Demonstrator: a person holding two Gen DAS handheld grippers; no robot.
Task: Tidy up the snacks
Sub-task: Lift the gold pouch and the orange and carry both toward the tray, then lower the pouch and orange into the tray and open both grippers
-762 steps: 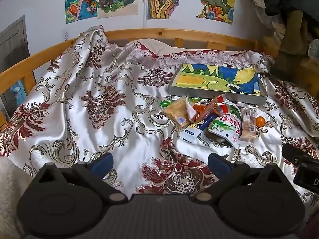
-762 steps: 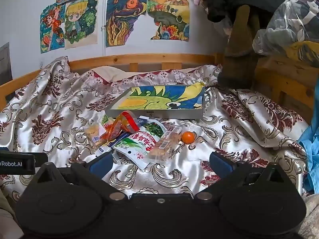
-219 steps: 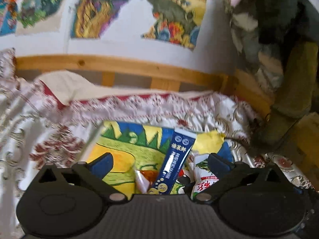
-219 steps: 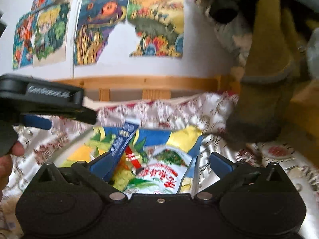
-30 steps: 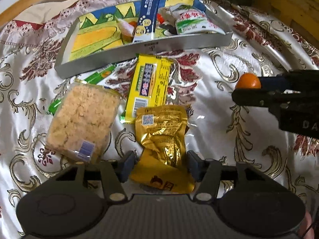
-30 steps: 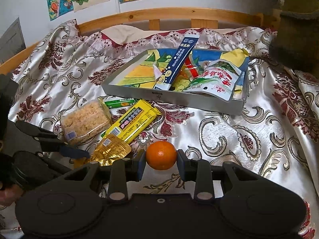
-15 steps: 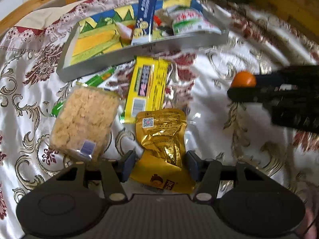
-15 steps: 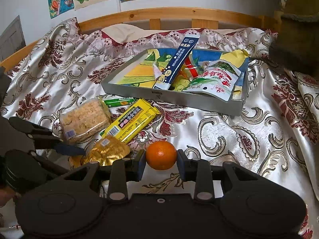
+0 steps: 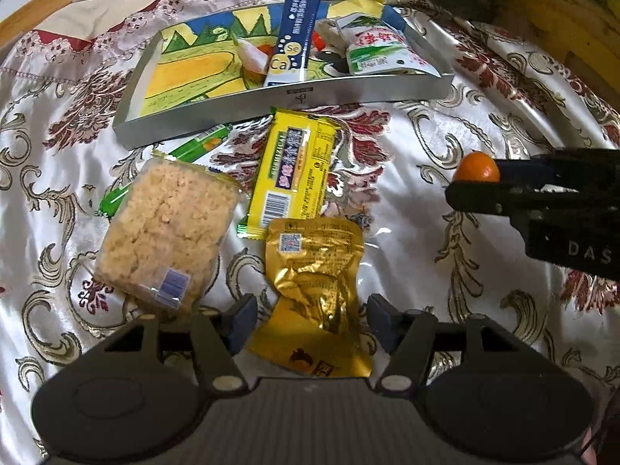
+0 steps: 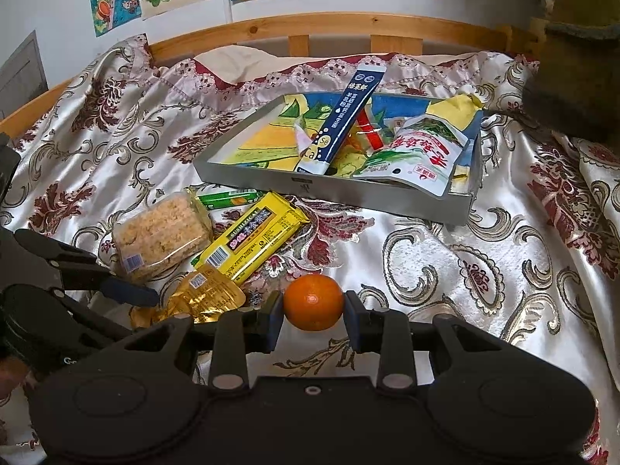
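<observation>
My right gripper (image 10: pixel 314 314) is shut on a small orange (image 10: pixel 313 302), held above the bedspread; it also shows in the left wrist view (image 9: pixel 476 168). My left gripper (image 9: pixel 312 319) straddles a gold foil pouch (image 9: pixel 316 283), its fingers on either side of the pouch with small gaps. Beside the pouch lie a yellow wafer pack (image 9: pixel 296 172), a clear pack of rice crackers (image 9: pixel 164 232) and a green stick (image 9: pixel 201 143). The grey tray (image 9: pixel 294 97) with a picture lining holds a blue sachet (image 9: pixel 296 40), a white-green pouch (image 9: pixel 378 50) and small sweets.
A patterned satin bedspread (image 10: pixel 445 263) covers the bed. A wooden headboard rail (image 10: pixel 329 25) and a wall with drawings stand behind. A pile of dark clothing (image 10: pixel 573 62) sits at the right, near the tray's corner.
Over the last second both grippers have barely moved. Over the last 25 seconds the blue sachet and the white-green pouch went from the bedspread into the tray, and the orange was picked up.
</observation>
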